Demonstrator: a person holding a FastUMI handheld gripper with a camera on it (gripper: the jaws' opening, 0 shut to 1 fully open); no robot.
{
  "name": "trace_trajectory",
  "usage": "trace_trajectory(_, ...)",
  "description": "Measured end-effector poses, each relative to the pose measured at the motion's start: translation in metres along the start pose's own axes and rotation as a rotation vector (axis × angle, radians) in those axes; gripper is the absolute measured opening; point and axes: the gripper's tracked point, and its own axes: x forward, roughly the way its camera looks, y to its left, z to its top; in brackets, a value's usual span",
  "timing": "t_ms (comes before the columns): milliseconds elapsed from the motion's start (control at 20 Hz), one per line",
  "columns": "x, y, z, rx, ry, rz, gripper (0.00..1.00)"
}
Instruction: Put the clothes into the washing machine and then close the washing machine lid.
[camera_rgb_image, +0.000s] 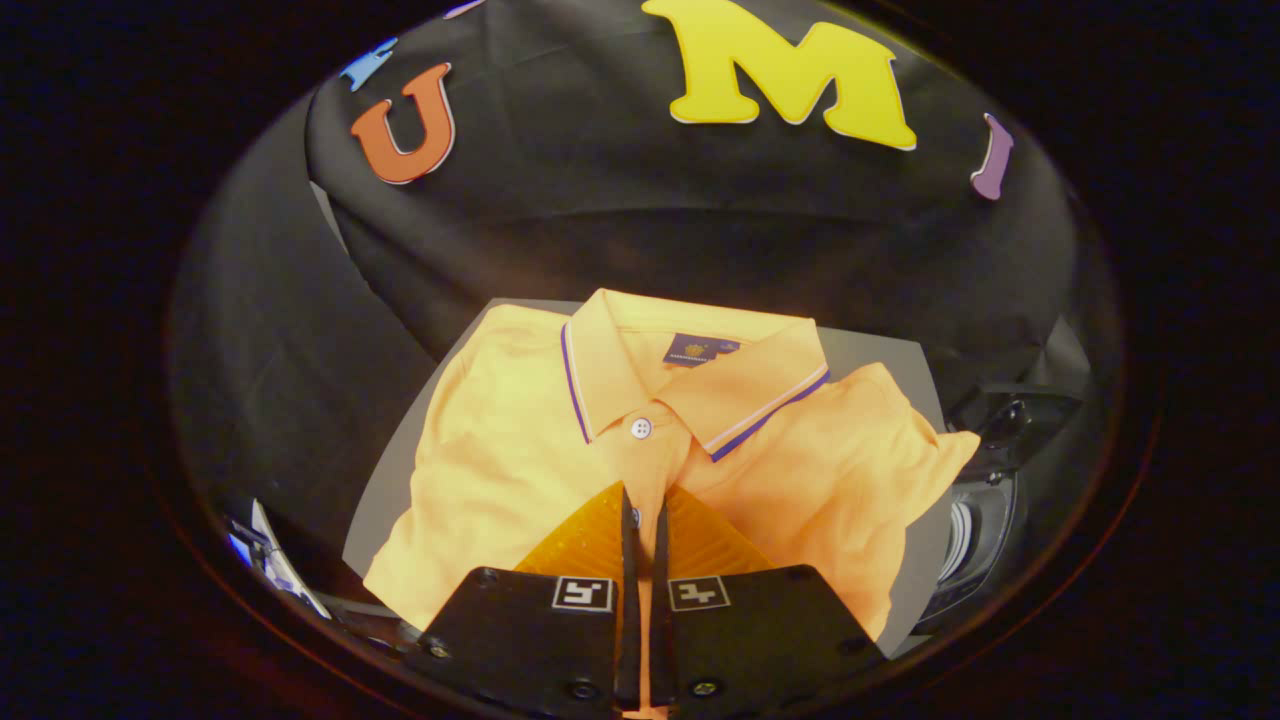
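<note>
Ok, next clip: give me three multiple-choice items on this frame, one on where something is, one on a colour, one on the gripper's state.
1. Where does the polo shirt lie?
A. On the grey board, collar away from the gripper
B. Draped over the booth wall
C. Rolled up inside a drum

2. What colour is the shirt's body?
A. White
B. Orange-yellow
C. Green

3. How do the fingers of the gripper stand?
A. Spread wide around the collar
B. Nearly together, a thin slit between them, over the shirt's front
C. Clamped on the white button

Answers:
1 A, the shirt lies flat on the board with its collar beyond the fingers.
2 B, the fabric is orange-yellow with a striped collar edge.
3 B, the fingertips sit just short of the button with only a narrow gap; a pinch on the cloth cannot be told.
</note>
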Motion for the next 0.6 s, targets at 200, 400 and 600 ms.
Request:
trace_trajectory(200, -0.004, -0.004, 0.003, -0.008, -0.055, 0.031, 0.06)
trace_trajectory(400, -0.021, -0.005, 0.015, -0.01, -0.146, 0.056, 0.05)
trace_trajectory(600, -0.048, -0.011, 0.035, -0.016, -0.284, 0.054, 0.05)
